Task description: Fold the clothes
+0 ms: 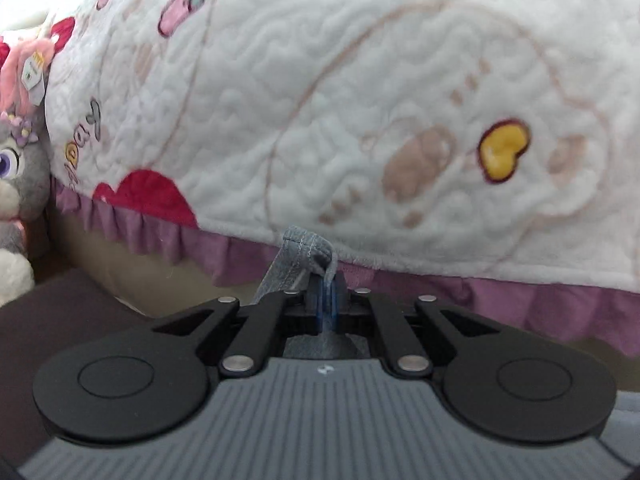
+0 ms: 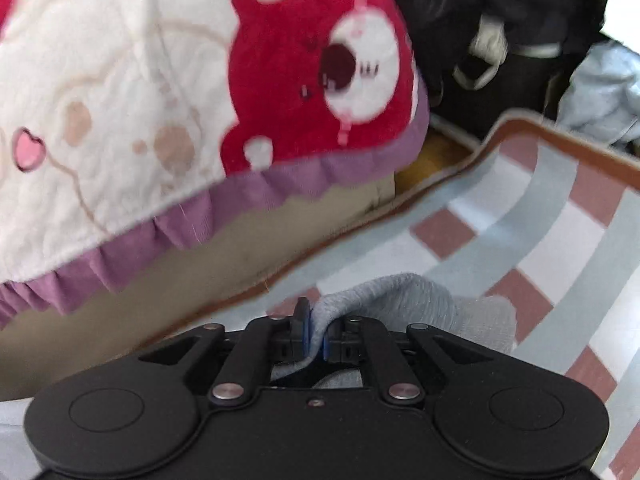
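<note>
Left tongs (image 1: 325,300) clenched on denim hem (image 1: 304,246); right tongs (image 2: 316,334) clamp grey knit (image 2: 400,292); quilt (image 1: 320,100) ahead.

Quilt (image 2: 100,92) over the bed edge — checked mat (image 2: 560,216) below, right; plush toy (image 1: 16,184) far left.

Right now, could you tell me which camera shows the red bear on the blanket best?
The right wrist view: the red bear faces the camera whole, on the blanket corner above its purple frill. The left wrist view shows only white quilting and small red patches at its left edge, no bear face.
</note>
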